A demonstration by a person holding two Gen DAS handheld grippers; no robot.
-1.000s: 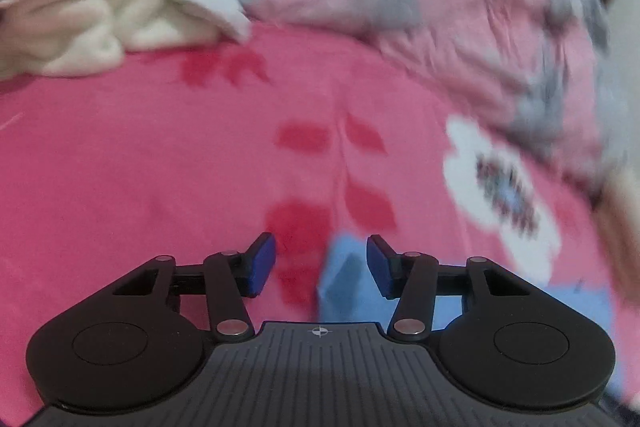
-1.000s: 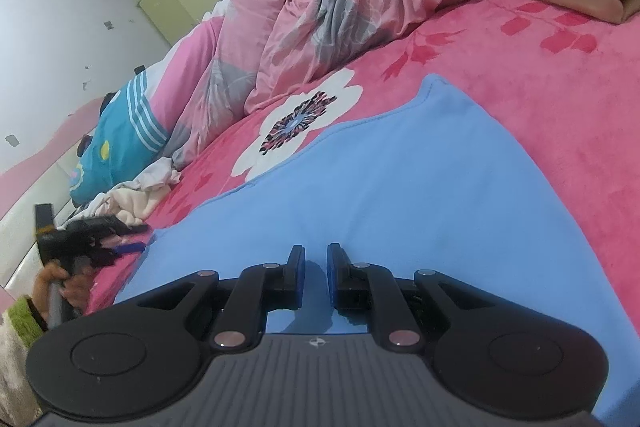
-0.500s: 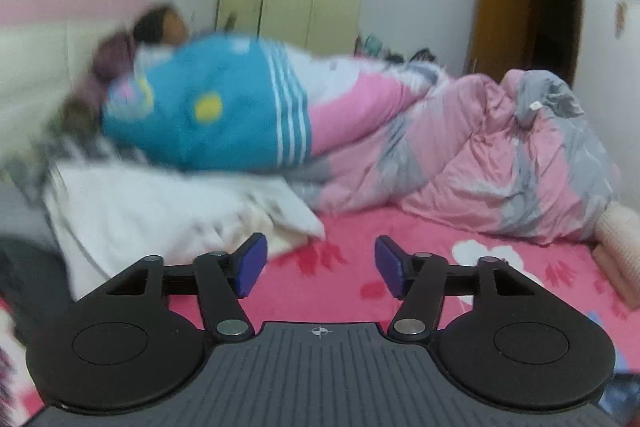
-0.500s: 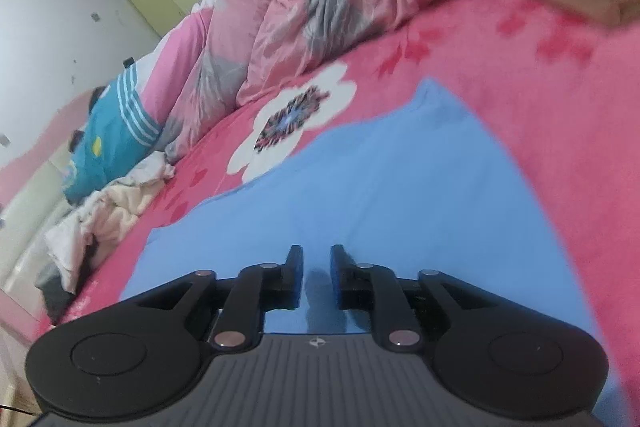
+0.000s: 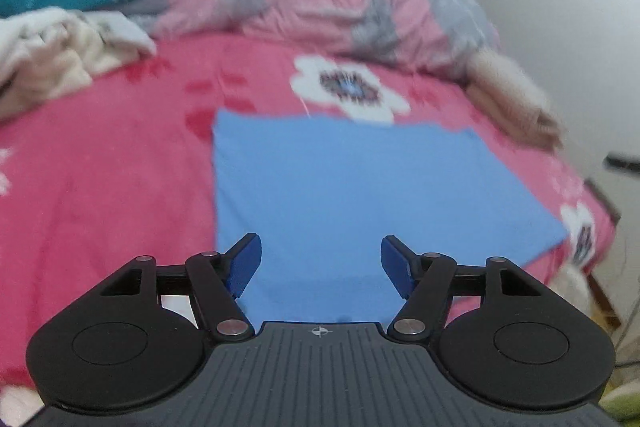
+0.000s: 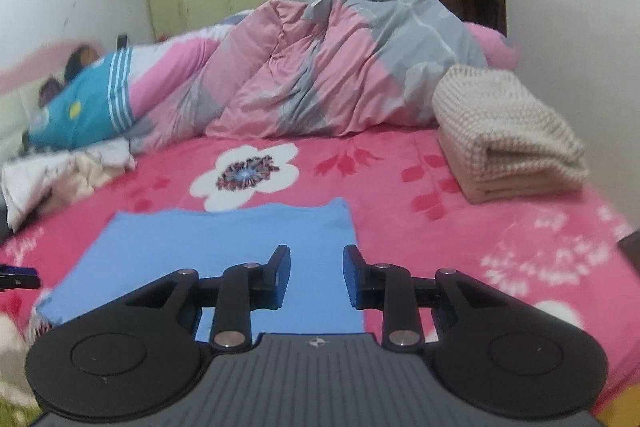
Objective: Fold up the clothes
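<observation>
A bed [image 6: 460, 239] with a pink flowered cover carries a flat blue cloth [image 5: 360, 195], a rumpled quilt [image 6: 340, 67] and a folded beige blanket [image 6: 504, 135]. Above the cloth, the left gripper [image 5: 321, 265] is spread wide and the right gripper [image 6: 316, 275] partly parted, both empty

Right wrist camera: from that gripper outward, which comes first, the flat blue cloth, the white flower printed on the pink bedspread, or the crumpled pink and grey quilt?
1. Flat blue cloth: directly under the right gripper, nearest.
2. White flower printed on the pink bedspread: just beyond the cloth's far edge, slightly left.
3. Crumpled pink and grey quilt: heaped at the back, farthest.
</observation>
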